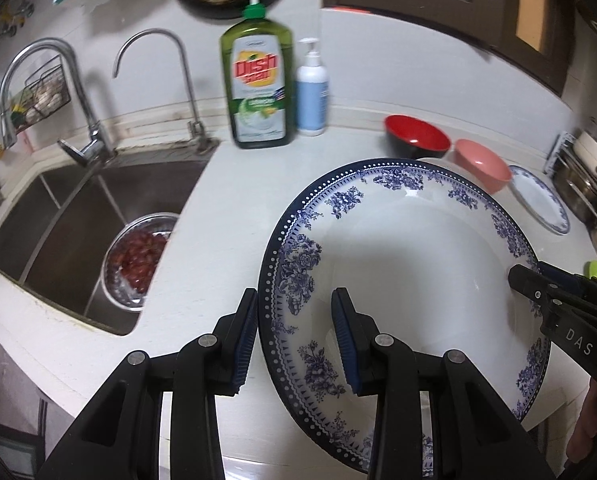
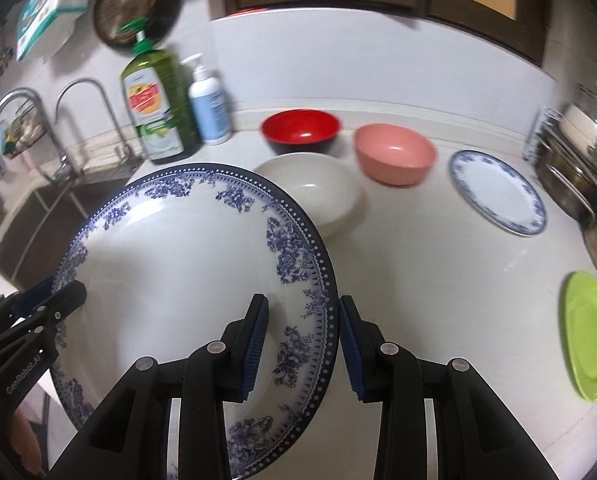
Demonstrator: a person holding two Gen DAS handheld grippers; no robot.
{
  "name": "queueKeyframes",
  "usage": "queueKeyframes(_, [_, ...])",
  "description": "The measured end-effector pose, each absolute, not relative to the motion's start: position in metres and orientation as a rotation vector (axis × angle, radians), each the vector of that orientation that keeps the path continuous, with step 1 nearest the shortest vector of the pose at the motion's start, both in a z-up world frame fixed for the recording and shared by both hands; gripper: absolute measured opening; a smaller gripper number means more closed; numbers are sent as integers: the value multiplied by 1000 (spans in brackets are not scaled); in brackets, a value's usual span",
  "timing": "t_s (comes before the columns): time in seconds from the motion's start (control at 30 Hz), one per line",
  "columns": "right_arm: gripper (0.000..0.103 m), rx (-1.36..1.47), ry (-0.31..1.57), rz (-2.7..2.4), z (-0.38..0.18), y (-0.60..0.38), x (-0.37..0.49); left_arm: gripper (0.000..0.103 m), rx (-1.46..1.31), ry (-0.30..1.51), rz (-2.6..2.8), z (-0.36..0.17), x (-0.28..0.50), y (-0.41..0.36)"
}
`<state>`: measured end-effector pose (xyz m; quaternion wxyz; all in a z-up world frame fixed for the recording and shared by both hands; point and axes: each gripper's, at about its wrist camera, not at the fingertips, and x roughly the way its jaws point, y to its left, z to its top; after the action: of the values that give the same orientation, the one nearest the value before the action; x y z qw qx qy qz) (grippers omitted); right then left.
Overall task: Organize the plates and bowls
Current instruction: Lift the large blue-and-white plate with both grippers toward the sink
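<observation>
A: We're carrying the big blue-patterned plate between us, clear of the surface. The left gripper pinches its left rim, the right gripper its right rim.

B: Each rim sits between our fingers, one inside, one outside. Next, we'd judge, we lower it level onto the smaller blue plate, past the white bowl.

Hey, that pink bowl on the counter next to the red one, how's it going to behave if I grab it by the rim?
The pink bowl looks matte and thin-walled, probably plastic: likely light and not fragile. Its base seems narrower than its rim, so a rim pinch may tip it toward the red bowl. The smooth counter probably lets it slide.
</observation>
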<state>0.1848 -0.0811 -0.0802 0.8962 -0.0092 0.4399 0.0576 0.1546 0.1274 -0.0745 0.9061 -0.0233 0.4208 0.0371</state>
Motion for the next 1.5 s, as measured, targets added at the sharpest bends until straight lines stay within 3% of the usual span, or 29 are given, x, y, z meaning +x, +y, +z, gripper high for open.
queueKeyframes(0.73, [37,-53,1069,139,-144,-22,219,37,-47,1032,73,-142,188,172])
queueKeyframes(1.5, [37,-73,1124,120,-163,-16,229,37,-49,1089,59,-158,198,176])
